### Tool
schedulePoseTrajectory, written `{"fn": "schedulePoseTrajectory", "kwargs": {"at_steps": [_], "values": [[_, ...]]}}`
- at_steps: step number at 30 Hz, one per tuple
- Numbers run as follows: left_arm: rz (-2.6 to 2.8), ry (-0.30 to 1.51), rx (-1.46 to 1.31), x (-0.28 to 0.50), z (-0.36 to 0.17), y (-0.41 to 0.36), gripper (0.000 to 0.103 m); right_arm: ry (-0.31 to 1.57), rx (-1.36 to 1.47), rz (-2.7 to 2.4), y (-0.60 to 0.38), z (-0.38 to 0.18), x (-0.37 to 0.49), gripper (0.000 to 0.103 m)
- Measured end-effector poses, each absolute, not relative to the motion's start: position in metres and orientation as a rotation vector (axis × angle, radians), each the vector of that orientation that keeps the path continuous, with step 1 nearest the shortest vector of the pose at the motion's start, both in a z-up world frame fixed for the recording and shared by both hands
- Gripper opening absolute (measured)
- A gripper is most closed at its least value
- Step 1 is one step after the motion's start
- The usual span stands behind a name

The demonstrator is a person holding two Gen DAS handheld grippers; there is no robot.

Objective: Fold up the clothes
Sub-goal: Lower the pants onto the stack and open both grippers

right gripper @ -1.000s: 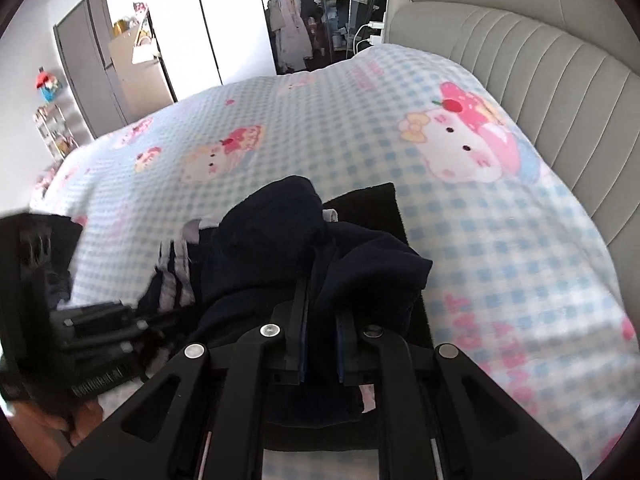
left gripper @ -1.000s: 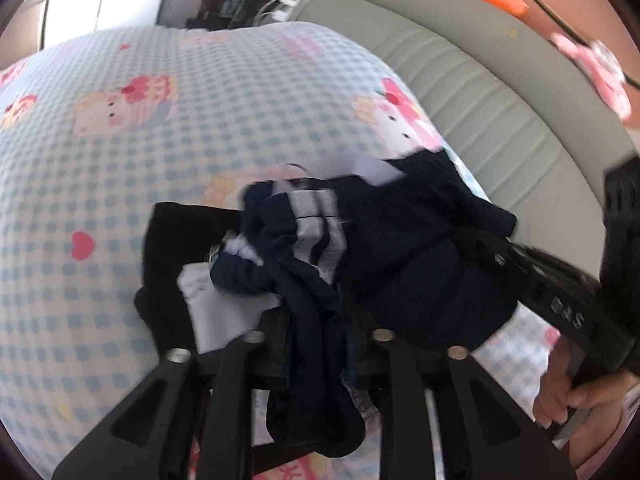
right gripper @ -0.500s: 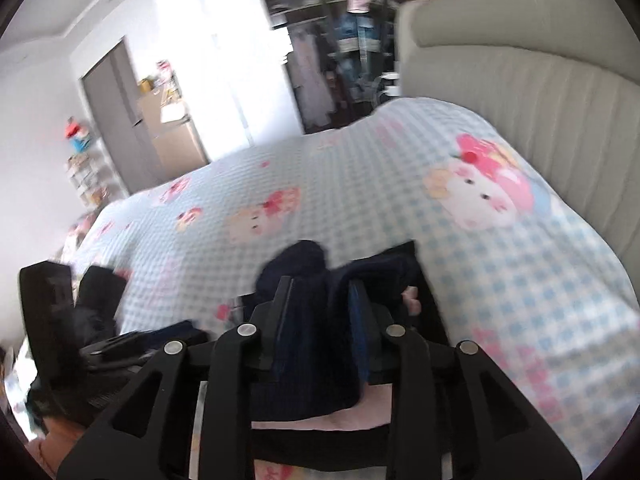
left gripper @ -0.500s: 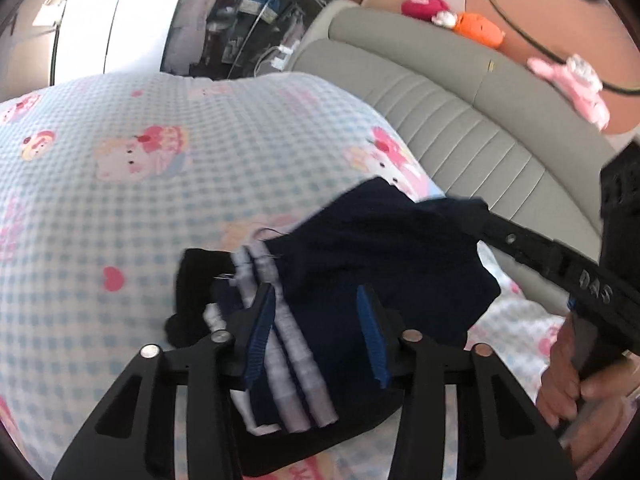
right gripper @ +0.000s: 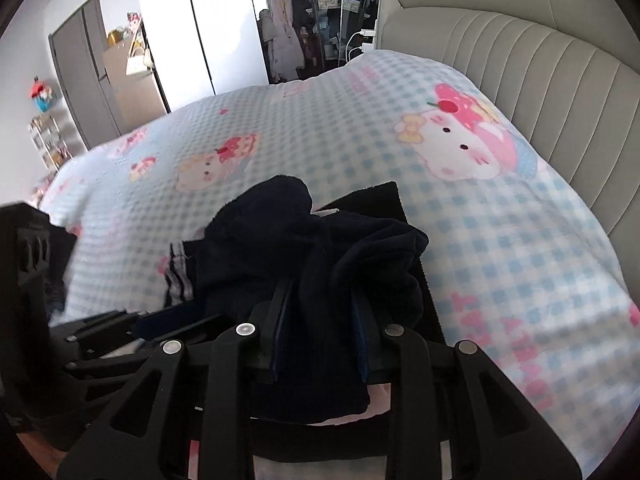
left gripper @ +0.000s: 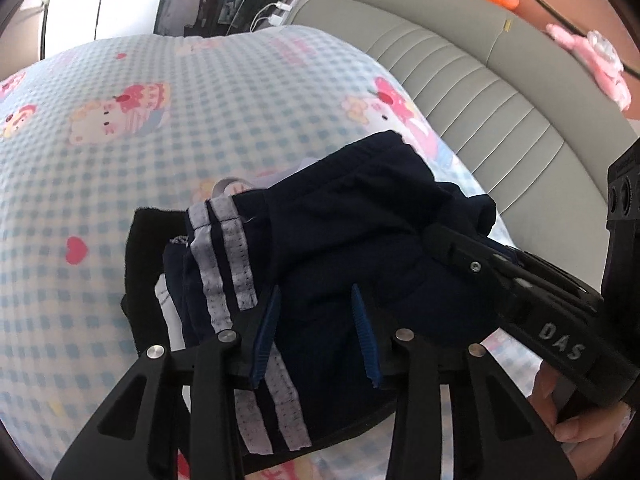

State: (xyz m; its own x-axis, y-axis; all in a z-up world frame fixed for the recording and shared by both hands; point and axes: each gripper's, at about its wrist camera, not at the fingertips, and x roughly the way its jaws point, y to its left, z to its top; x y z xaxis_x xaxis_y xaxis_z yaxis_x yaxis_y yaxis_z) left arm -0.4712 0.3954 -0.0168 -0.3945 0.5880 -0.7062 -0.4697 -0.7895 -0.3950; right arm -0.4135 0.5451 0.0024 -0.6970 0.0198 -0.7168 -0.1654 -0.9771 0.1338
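Shorts (left gripper: 340,240) lay bunched on the bed (left gripper: 120,160), both hand-held grippers (left gripper: 316,332) (right gripper: 320,332) parted and holding nothing; next, probably regrasp an edge for folding.

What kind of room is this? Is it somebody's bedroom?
Most likely a bedroom, perhaps a child's. There is a bed with a checked cartoon-cat blanket, a padded grey headboard, and clothes hanging in an open wardrobe at the back.

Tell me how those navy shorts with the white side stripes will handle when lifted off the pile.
The navy shorts look limp: they lie bunched in soft folds, so they will probably droop. The mesh stripes and thin cloth suggest little weight. They may snag or drag the black garment underneath.
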Motion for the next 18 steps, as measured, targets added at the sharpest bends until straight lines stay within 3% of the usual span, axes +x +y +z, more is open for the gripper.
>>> {"fn": "schedulePoseTrajectory", "kwargs": {"at_steps": [3, 5, 7, 10, 14, 18], "values": [[2.190, -0.215, -1.151, -0.475, -0.003, 0.385, 0.040, 0.315, -1.140, 2.782, 0.544, 0.015, -0.413, 0.033], [2.212, -0.233, -1.129, -0.475, 0.008, 0.377, 0.041, 0.311, -1.111, 2.759, 0.542, 0.022, -0.409, 0.050], [2.234, -0.250, -1.105, -0.474, 0.019, 0.370, 0.047, 0.319, -1.100, 2.745, 0.541, 0.026, -0.407, 0.057], [2.268, -0.235, -1.076, -0.473, 0.032, 0.360, 0.055, 0.322, -1.096, 2.743, 0.534, 0.034, -0.403, 0.059], [2.331, -0.205, -1.067, -0.475, 0.041, 0.345, 0.057, 0.277, -1.092, 2.752, 0.517, 0.045, -0.398, 0.077], [2.396, -0.193, -1.081, -0.477, 0.043, 0.322, 0.060, 0.244, -1.106, 2.777, 0.494, 0.054, -0.397, 0.081]]}}
